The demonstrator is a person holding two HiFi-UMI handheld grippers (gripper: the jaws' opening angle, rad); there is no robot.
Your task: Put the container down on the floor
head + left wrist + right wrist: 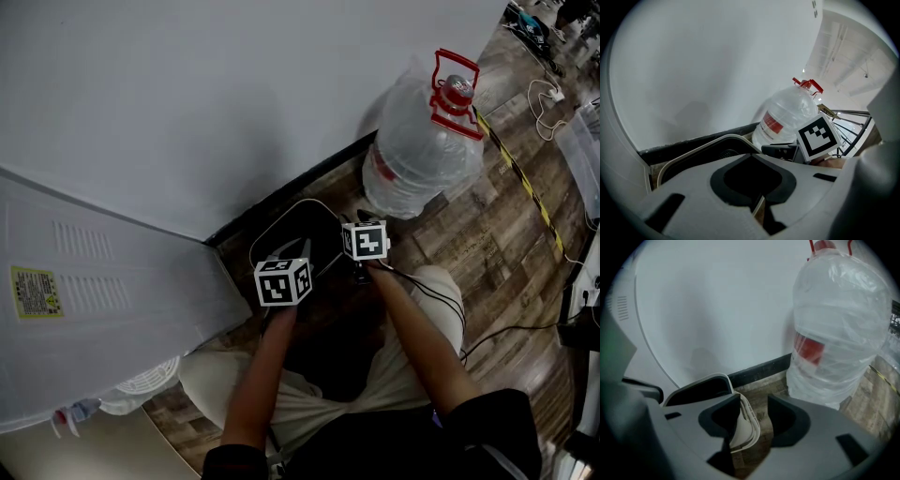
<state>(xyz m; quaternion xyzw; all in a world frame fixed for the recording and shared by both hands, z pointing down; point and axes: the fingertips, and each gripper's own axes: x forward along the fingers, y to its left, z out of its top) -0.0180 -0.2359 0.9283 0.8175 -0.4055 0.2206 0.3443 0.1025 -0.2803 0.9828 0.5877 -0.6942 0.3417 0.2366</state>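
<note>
Wood-grain planks for a floor (pixel 506 244), and down on them the container (pixel 281 214), dark inside with a pale rim, tucked close to the black baseboard (pixel 309 178) under the white wall (pixel 234 94). Pinches that pale rim with the left gripper (pixel 759 208), pads closed on the thin edge. Holds the right gripper (pixel 754 420) over the container's near corner with fingers spread wide and nothing clamped: rim corner in the gap, close beside the pad at the view's left, clear of the other pad. Points both grippers downward, side by side. Beside the container to the right, upright on the planks, a big clear water bottle (pixel 422 141) with a red label and a red carry handle (pixel 455 89). At far left, a white vented panel (pixel 94 300) with a yellow sticker. Along the planks past the bottle, yellow-and-black tape (pixel 525 183).
</note>
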